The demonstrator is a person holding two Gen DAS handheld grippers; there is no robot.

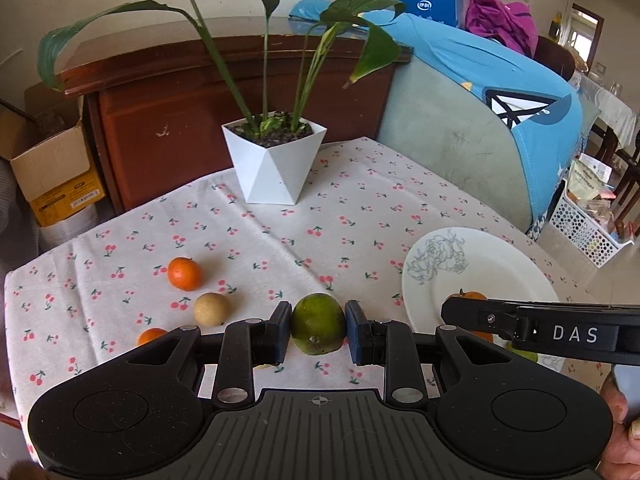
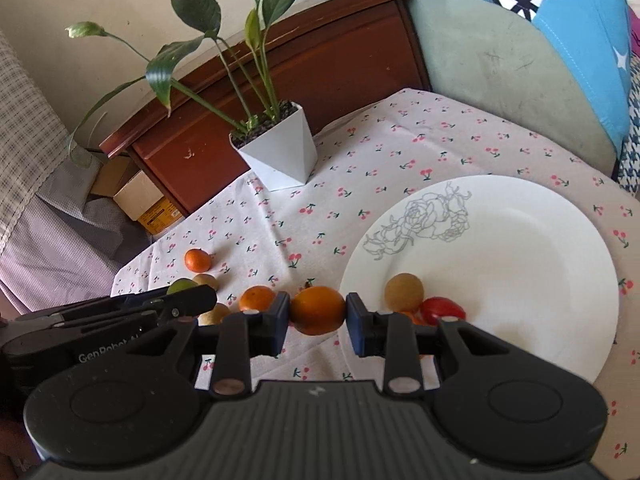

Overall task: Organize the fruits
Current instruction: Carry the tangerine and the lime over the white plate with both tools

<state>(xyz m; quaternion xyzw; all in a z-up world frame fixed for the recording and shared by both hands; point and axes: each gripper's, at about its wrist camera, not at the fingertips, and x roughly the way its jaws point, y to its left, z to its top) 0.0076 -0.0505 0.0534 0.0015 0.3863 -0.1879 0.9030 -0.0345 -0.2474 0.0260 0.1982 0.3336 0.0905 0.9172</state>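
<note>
Right wrist view: the plate (image 2: 520, 264) already carries a brown fruit (image 2: 404, 292) and a red one (image 2: 444, 309). The right gripper (image 2: 317, 314) clamps an orange (image 2: 317, 310) at the plate's left rim; the left gripper (image 1: 318, 326) clamps a lime (image 1: 318, 323) left of the plate. Several fruits remain on the tabletop (image 2: 400, 152), so I judge the task partly done.

The left gripper (image 1: 318, 330) hides most of 1 small orange fruit (image 1: 151, 336), perhaps a tangerine.

Matt cherry-print cotton cloth (image 1: 280, 232) covers the counter, a glossy white ceramic plate (image 2: 520, 248) sits lower right, the faceted planter (image 1: 274, 160) looks smooth matt plastic, and the tongs (image 1: 318, 330) are matt black plastic.
</note>
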